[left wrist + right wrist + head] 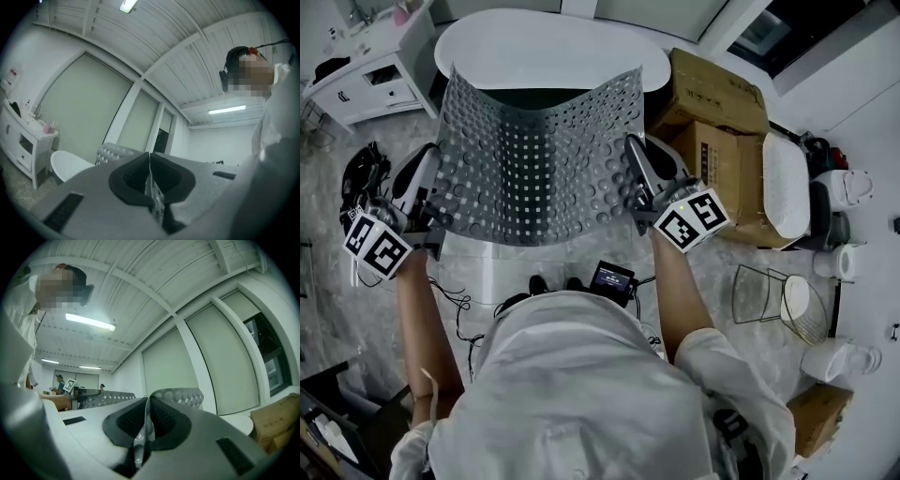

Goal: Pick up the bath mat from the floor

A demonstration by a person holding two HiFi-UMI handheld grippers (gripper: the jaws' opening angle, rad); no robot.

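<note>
The grey bath mat (539,159), dotted with suction cups, hangs off the floor, spread wide between both grippers in front of the bathtub. My left gripper (437,208) is shut on the mat's left edge, and the right gripper (636,180) is shut on its right edge. In the left gripper view the jaws (149,158) are closed with a thin strip of mat pinched between them, and the bumpy mat (114,151) shows beyond. The right gripper view shows the same: closed jaws (148,402) on the mat edge, with the mat (182,394) arching behind.
A white bathtub (534,52) stands behind the mat. Cardboard boxes (722,122) sit to the right, a white vanity cabinet (370,75) at the far left. A wire basket (759,295) and white fixtures are on the floor at the right. Cables trail near my feet.
</note>
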